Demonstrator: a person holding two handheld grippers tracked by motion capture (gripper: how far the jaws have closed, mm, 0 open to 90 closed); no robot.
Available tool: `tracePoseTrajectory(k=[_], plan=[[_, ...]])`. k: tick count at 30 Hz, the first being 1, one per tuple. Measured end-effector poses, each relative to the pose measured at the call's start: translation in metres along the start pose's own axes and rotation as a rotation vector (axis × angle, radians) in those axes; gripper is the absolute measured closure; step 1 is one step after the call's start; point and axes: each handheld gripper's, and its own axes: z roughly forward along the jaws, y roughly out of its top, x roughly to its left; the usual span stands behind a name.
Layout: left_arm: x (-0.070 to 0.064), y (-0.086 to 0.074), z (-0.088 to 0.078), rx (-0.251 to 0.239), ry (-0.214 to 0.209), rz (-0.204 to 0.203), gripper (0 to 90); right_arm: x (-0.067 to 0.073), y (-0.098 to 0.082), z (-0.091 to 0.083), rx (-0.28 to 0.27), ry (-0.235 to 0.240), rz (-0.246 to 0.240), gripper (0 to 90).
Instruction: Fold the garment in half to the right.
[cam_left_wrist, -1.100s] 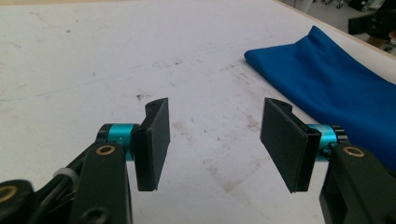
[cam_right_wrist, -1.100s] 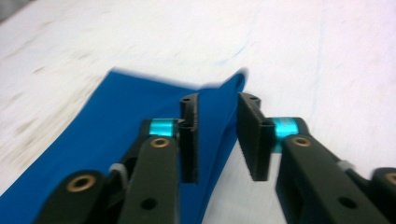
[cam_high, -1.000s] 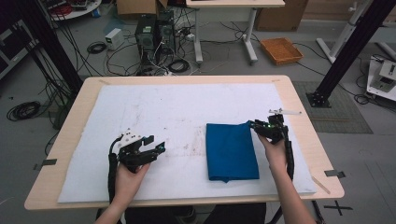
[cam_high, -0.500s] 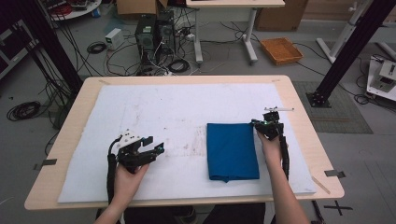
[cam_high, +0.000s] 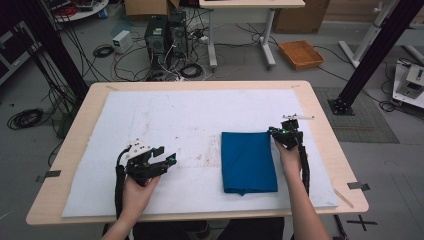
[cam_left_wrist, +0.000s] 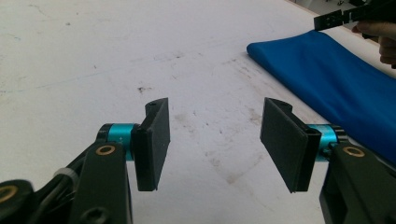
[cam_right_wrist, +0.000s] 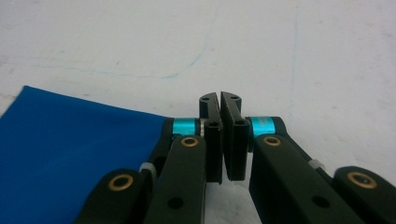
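Observation:
A blue cloth (cam_high: 248, 160) lies folded flat in a rectangle on the white mat (cam_high: 190, 112), right of centre. My right gripper (cam_high: 274, 132) sits low at the cloth's far right corner. In the right gripper view its jaws (cam_right_wrist: 219, 100) stand pressed together, and the blue cloth (cam_right_wrist: 70, 154) runs up to the left jaw's side. No blue shows between the pads. My left gripper (cam_high: 166, 155) hovers over bare mat to the cloth's left, pointing towards it. Its jaws (cam_left_wrist: 215, 135) are wide open with nothing between them, and the cloth (cam_left_wrist: 336, 79) lies ahead on the right.
The mat covers most of the wooden table (cam_high: 320, 115) and carries faint brown stains (cam_left_wrist: 224, 163) near the middle. Beyond the table's far edge are cables, computer cases (cam_high: 165, 32), desk legs and an orange tray (cam_high: 301, 53) on the floor.
The right gripper's jaws have come together at the cloth's far right corner, with the hand barely shifting. The left hand and the cloth have stayed put.

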Motion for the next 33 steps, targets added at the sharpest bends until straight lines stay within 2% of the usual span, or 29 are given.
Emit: tracePoseTrajectory(k=[2, 6, 9, 11, 13, 15, 17, 21, 24, 33], plan=[[0.001, 0.0, 0.0, -0.001, 0.001, 0.003, 42.6, -0.002, -0.001, -0.005, -0.023, -0.01, 0.007, 79.3], [0.002, 0.0, 0.0, -0.005, 0.004, 0.005, 42.6, 0.002, -0.014, -0.034, -0.065, 0.027, -0.046, 74.0], [0.002, 0.0, -0.001, -0.011, 0.008, 0.005, 42.6, 0.008, -0.033, -0.063, -0.08, 0.074, -0.07, 72.8], [0.002, 0.001, -0.001, -0.016, 0.014, 0.009, 42.6, 0.011, -0.048, -0.078, -0.073, 0.113, -0.074, 68.7], [0.003, 0.001, -0.002, -0.024, 0.017, 0.007, 41.8, 0.015, -0.063, -0.091, -0.067, 0.127, -0.081, 68.2], [0.004, 0.002, -0.002, -0.026, 0.028, 0.015, 41.6, 0.017, -0.074, -0.1, -0.07, 0.127, -0.085, 63.6], [0.005, 0.004, -0.004, -0.032, 0.032, 0.019, 41.1, 0.015, -0.08, -0.106, -0.083, 0.138, -0.069, 61.6], [0.01, 0.007, -0.008, -0.048, 0.041, 0.053, 37.8, 0.011, -0.083, -0.111, -0.098, 0.11, -0.069, 51.4], [0.015, 0.007, -0.012, -0.042, 0.04, 0.079, 37.8, 0.006, -0.082, -0.113, -0.115, 0.094, -0.083, 45.2], [0.03, 0.008, -0.027, -0.069, 0.042, 0.085, 37.7, -0.006, -0.076, -0.111, -0.139, 0.059, -0.095, 37.5]])
